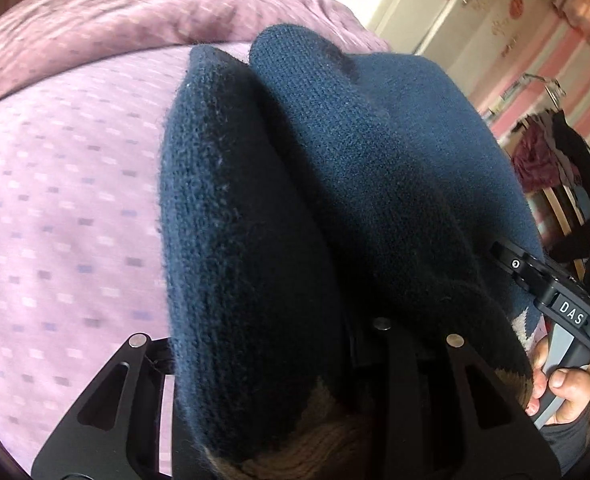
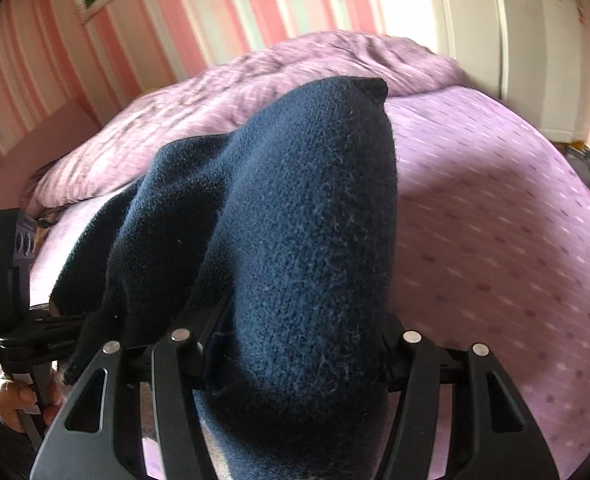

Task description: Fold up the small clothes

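A small dark navy knitted garment (image 1: 335,208) with a tan knitted part near its lower end hangs between both grippers, lifted above the lilac bedsheet (image 1: 63,208). In the left wrist view it drapes over my left gripper (image 1: 295,360) and hides the fingertips; the jaws stand close together under the cloth. In the right wrist view the same garment (image 2: 307,240) covers my right gripper (image 2: 295,352), which grips it between its fingers. The other gripper's body shows at the right edge of the left view (image 1: 567,304) and at the left edge of the right view (image 2: 11,280).
A rumpled purple duvet (image 2: 255,76) lies at the far side of the bed. Pink striped wall (image 2: 175,20) and a white wardrobe (image 2: 535,40) stand behind. A chair with piled clothes (image 1: 547,152) stands beside the bed.
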Demonstrator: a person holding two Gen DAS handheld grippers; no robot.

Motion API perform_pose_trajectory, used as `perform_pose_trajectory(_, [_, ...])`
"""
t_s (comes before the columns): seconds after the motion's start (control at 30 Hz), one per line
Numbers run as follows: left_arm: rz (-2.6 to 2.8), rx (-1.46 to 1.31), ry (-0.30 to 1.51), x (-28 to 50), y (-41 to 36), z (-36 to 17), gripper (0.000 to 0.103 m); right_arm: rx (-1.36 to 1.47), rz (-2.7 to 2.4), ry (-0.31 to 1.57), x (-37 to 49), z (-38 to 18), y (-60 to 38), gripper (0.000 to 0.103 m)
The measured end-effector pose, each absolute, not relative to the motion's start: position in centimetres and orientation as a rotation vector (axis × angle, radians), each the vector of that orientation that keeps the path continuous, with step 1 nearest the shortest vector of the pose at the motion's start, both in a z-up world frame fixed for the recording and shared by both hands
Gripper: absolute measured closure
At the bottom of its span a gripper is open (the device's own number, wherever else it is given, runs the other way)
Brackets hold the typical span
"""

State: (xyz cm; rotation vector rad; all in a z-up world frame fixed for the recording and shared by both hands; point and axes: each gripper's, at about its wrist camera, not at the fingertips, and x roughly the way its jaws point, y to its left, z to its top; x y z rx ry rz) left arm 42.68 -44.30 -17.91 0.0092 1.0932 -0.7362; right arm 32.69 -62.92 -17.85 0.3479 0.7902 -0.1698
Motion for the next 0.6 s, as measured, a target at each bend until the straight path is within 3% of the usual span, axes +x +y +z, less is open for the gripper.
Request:
perform_pose_trajectory(0.3, [-0.721, 0.112, 1.135, 39.2, -52.3, -25.1, 0.069, 0.333, -0.248, 0.88, 28.7, -23.1, -69.9, 0.045])
perform_pose_trajectory(0.6, [-0.716, 0.169, 1.097, 38.8, -54.0, -25.8, 0.065, 0.432, -0.227, 0.806, 27.2, -25.9, -71.8, 0.042])
